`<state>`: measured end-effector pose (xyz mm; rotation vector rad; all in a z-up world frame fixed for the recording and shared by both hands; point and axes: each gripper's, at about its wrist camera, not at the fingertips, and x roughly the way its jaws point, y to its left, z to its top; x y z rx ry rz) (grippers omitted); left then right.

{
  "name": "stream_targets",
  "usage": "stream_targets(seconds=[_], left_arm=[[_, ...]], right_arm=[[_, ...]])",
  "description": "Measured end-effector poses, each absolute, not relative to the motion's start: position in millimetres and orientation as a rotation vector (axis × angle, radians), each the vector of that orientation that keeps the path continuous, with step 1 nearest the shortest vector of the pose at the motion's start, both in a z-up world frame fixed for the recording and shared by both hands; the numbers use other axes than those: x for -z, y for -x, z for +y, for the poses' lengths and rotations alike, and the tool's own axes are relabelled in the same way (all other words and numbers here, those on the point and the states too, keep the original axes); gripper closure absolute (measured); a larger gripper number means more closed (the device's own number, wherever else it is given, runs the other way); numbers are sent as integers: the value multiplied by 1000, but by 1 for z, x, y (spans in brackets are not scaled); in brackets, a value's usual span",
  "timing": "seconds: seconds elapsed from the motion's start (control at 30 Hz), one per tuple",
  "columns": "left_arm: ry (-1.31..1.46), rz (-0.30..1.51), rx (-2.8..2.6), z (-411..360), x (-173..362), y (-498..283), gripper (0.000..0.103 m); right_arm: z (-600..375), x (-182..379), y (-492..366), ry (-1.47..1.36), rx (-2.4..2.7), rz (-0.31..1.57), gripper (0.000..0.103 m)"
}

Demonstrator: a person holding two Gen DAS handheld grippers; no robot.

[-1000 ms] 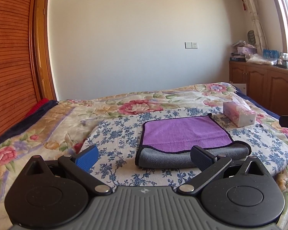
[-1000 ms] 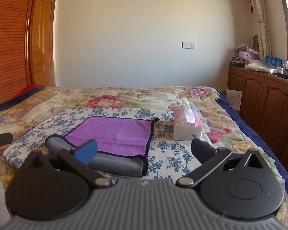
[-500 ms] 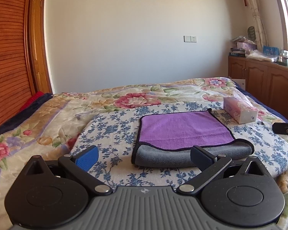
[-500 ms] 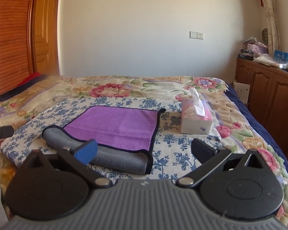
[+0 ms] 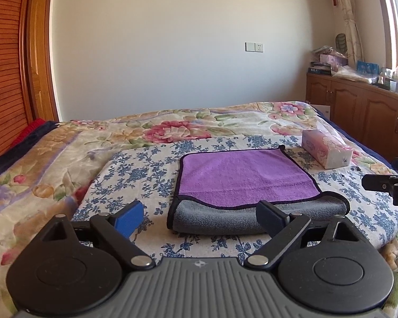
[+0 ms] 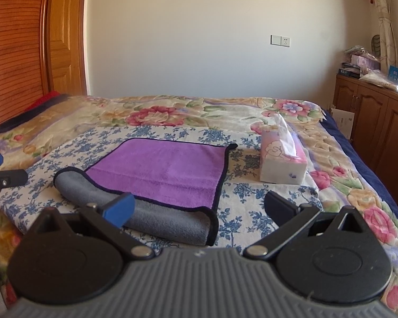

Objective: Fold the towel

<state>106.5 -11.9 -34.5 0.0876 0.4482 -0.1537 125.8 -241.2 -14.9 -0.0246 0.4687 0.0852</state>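
A towel (image 5: 241,177), purple on top and grey beneath with a black hem, lies folded on a blue-flowered cloth (image 5: 143,172) on the bed. Its thick grey fold faces me. It also shows in the right wrist view (image 6: 167,172). My left gripper (image 5: 199,218) is open and empty, just in front of the towel's near left part. My right gripper (image 6: 199,209) is open and empty, in front of the towel's near right corner. The right gripper's fingertip (image 5: 379,182) shows at the right edge of the left wrist view.
A pink tissue box (image 6: 281,159) stands right of the towel on the flowered bedspread (image 6: 345,185). Wooden cabinets (image 5: 366,111) with clutter line the right wall. A slatted wooden panel (image 5: 2,79) and a door stand on the left.
Both grippers have shifted slightly to the right and a little nearer the towel. The towel has not moved and both jaws stay open.
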Motion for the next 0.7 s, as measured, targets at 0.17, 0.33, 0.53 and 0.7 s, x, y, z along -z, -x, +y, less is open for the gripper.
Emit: stream_targets(seconds=[0.17,0.33,0.53,0.7], left_arm=[[-78,471,154,-10,39,-119,18],[-71,490,162,-9,43,-131,24],[-78,514,172,-10,50,-144,33],[-70,531,178,-9,55,-155,34]], right_arm=[[-239,16,-134,23,-109,480,0],[-234,18,-142,29,-135,492,0],[-232,23,-153,31,-160,525,0],[-234,27,-160,18,-176,549,0]])
